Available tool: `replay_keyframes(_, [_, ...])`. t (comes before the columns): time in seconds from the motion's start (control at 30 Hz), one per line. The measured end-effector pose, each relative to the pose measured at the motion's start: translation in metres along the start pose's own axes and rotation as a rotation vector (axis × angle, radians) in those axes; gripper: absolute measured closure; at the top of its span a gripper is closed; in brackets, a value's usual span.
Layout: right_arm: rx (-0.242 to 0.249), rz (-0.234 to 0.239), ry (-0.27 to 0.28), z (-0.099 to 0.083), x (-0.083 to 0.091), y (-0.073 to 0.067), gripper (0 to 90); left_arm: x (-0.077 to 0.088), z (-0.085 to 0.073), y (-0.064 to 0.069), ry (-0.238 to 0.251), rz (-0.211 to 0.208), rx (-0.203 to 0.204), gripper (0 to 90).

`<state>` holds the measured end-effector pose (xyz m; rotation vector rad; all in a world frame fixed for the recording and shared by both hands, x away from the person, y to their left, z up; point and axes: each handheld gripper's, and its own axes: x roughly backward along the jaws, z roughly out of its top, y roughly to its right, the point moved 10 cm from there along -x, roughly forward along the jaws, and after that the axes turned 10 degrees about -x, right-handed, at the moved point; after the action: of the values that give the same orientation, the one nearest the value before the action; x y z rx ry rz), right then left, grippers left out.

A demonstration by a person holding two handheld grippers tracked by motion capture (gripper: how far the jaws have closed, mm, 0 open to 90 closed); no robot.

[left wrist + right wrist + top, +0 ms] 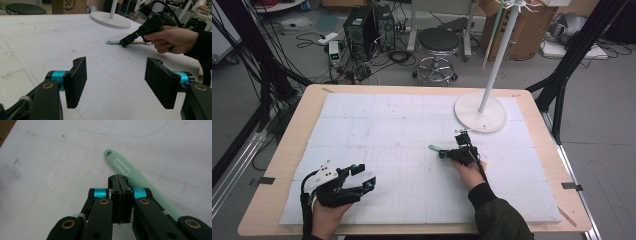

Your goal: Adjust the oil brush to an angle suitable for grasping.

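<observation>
Where the wooden worktop (pixel 287 150) carries a gridded white foam sheet (pixel 387 130), one flat mint-green plastic handle (pixel 125 168) with a hanging hole lies right of centre, beneath the right hand-held gripper (pixel 120 181), whose ridged black jaws are pressed together, empty. The left hand-held gripper (pixel 115 80) gapes at near left. One round white stand base (pixel 480 113) sits far right.

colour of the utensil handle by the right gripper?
Mint green handle, with a hanging hole at its tip; the right gripper view shows it best.

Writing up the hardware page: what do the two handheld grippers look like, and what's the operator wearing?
Both grippers, left gripper and right gripper, are black, with flat ridged black pads, teal collars behind the pads and brass-coloured pivot rings. The left carries a grey three-cornered plate and a black cable. The right forearm wears a dark olive sleeve.
</observation>
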<state>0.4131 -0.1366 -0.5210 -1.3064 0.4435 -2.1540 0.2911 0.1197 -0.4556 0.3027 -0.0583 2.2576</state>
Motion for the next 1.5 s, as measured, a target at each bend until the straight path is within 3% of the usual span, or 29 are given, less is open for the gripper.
replay_keyframes(0.27, [-0.051, -0.039, 0.035, 0.02, 0.001, 0.018, 90.0, 0.0, 0.0, 0.0, -0.005, -0.002, 0.0, 34.9])
replay_keyframes(0.43, [-0.097, -0.033, 0.068, 0.028, 0.004, 0.028, 89.9, 0.0, -0.001, 0.0, -0.004, -0.001, 0.001, 34.9])
replay_keyframes(0.47, [-0.102, -0.006, 0.071, 0.028, 0.006, 0.027, 89.5, 0.001, -0.001, 0.0, -0.003, -0.001, 0.0, 34.9])
replay_keyframes(0.6, [-0.122, 0.062, 0.136, 0.034, 0.027, 0.03, 74.9, 0.001, -0.001, 0.0, -0.001, -0.001, 0.003, 35.0])
replay_keyframes(0.7, [-0.119, 0.038, 0.158, 0.034, 0.042, 0.039, 72.2, 0.0, 0.0, 0.0, -0.002, -0.002, 0.001, 35.0])
replay_keyframes(0.97, [-0.116, 0.025, 0.144, 0.022, 0.061, 0.058, 67.0, -0.002, -0.001, 0.001, -0.011, -0.002, 0.0, 35.3])
replay_keyframes(1.33, [-0.076, 0.006, 0.113, 0.016, 0.059, 0.058, 66.9, -0.002, -0.001, 0.001, -0.01, -0.001, 0.001, 35.2])
replay_keyframes(1.5, [-0.083, -0.001, 0.107, 0.015, 0.058, 0.06, 66.0, -0.001, -0.001, 0.0, -0.006, 0.003, 0.004, 35.2])
